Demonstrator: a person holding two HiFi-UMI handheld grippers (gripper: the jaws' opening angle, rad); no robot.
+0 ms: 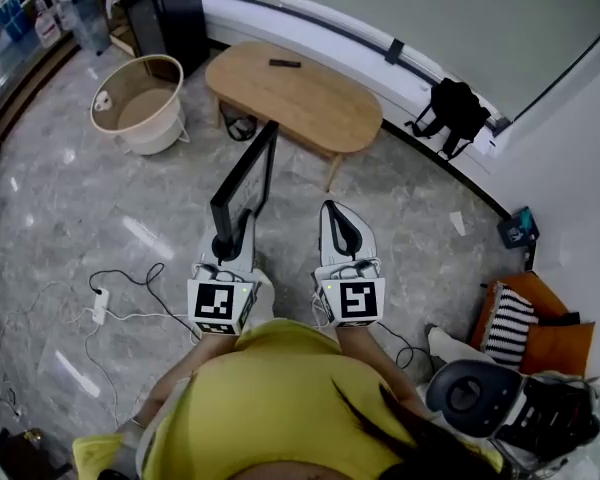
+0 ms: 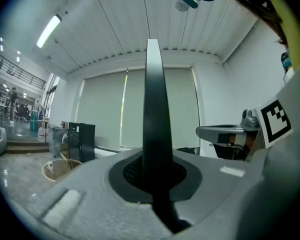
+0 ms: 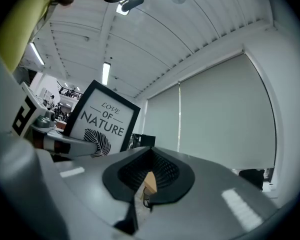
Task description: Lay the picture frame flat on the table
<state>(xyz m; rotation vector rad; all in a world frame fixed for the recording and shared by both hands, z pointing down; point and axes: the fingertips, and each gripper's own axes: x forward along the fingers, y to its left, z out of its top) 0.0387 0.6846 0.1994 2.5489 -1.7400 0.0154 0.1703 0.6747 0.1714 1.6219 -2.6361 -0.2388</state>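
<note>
The black picture frame (image 1: 246, 173) stands upright, nearly edge-on, over the floor short of the oval wooden table (image 1: 310, 103). My left gripper (image 1: 232, 230) is shut on its lower edge; in the left gripper view the frame (image 2: 154, 109) rises as a dark bar from between the jaws of the left gripper (image 2: 154, 176). In the right gripper view, the frame's white printed face (image 3: 103, 121) shows to the left, with the left gripper's finger (image 3: 65, 142) on it. My right gripper (image 1: 337, 214) hangs beside it, shut on nothing. The right gripper (image 3: 145, 176) shows only a sliver of the table through its jaws.
A small dark remote (image 1: 285, 63) lies on the table's far side. A round beige basket (image 1: 140, 103) stands on the floor to the left, a black backpack (image 1: 456, 108) by the far wall. A power strip with cables (image 1: 100, 304) trails on the floor at left.
</note>
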